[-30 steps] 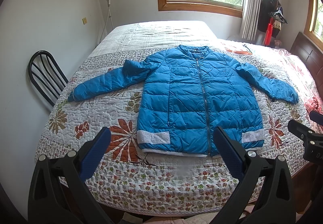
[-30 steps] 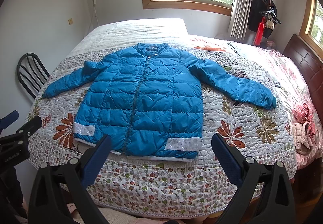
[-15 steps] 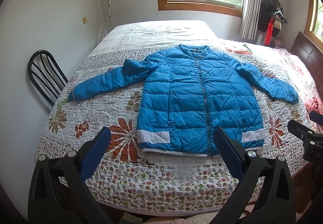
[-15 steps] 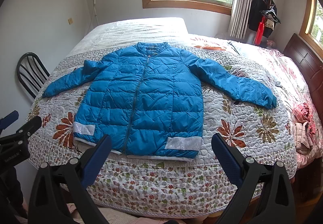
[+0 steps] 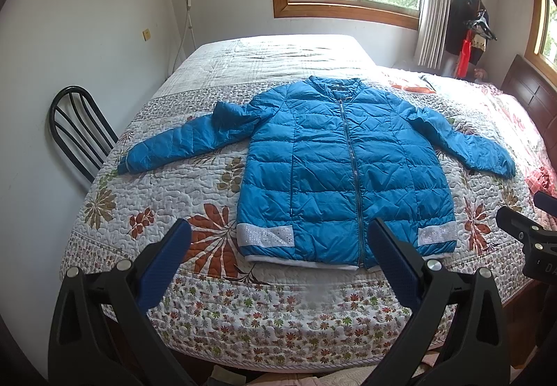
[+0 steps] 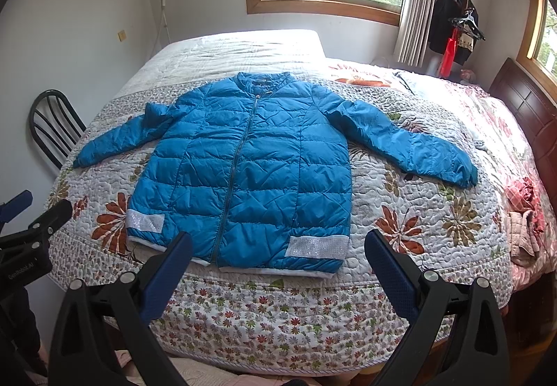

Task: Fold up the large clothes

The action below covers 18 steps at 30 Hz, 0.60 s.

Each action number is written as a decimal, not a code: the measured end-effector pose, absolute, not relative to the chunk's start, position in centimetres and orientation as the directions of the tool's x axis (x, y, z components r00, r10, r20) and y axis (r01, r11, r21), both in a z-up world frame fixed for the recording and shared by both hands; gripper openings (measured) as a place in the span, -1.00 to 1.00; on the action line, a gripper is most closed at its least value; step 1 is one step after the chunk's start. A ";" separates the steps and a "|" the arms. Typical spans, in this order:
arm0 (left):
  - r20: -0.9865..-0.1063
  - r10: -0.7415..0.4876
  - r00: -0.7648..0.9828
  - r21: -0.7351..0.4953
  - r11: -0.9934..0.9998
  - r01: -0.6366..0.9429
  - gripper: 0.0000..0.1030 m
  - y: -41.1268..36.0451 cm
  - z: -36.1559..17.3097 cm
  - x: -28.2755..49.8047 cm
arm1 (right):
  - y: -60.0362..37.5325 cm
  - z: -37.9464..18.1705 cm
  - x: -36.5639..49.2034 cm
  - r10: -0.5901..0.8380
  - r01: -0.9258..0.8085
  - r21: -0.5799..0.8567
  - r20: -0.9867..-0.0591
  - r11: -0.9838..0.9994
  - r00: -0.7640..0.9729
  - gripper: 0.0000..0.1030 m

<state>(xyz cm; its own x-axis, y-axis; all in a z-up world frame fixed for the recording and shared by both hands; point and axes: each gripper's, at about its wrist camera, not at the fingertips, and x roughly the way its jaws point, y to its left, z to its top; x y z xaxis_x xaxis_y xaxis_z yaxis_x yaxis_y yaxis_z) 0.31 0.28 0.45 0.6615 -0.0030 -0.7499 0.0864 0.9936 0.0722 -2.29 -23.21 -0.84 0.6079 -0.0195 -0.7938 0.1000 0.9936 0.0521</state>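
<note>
A blue quilted jacket (image 5: 344,170) lies flat on the bed, front up and zipped, both sleeves spread out to the sides, its hem with silver bands toward me. It also shows in the right wrist view (image 6: 250,170). My left gripper (image 5: 278,246) is open and empty, held off the bed's near edge below the hem. My right gripper (image 6: 276,250) is open and empty, likewise in front of the hem. Each gripper shows at the edge of the other's view.
The bed has a floral quilt (image 5: 195,187). A black chair (image 5: 76,128) stands at the bed's left side by the wall. A dark wooden headboard (image 6: 525,111) is on the right. Crumpled pink cloth (image 6: 525,219) lies at the right edge. A coat rack (image 6: 459,20) stands in the corner.
</note>
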 end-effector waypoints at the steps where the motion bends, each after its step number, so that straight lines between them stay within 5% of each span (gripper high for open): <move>1: -0.750 -0.003 0.662 0.072 0.994 0.086 0.94 0.2 0.4 0.3 | -23.2 -0.8 -2.3 -0.020 0.100 0.052 -0.794 0.994 0.608 0.92; 18: -0.751 -0.002 0.660 0.074 0.993 0.087 0.94 0.4 0.4 0.3 | -23.2 -1.1 -2.1 -0.017 0.101 0.056 -0.796 0.993 0.605 0.92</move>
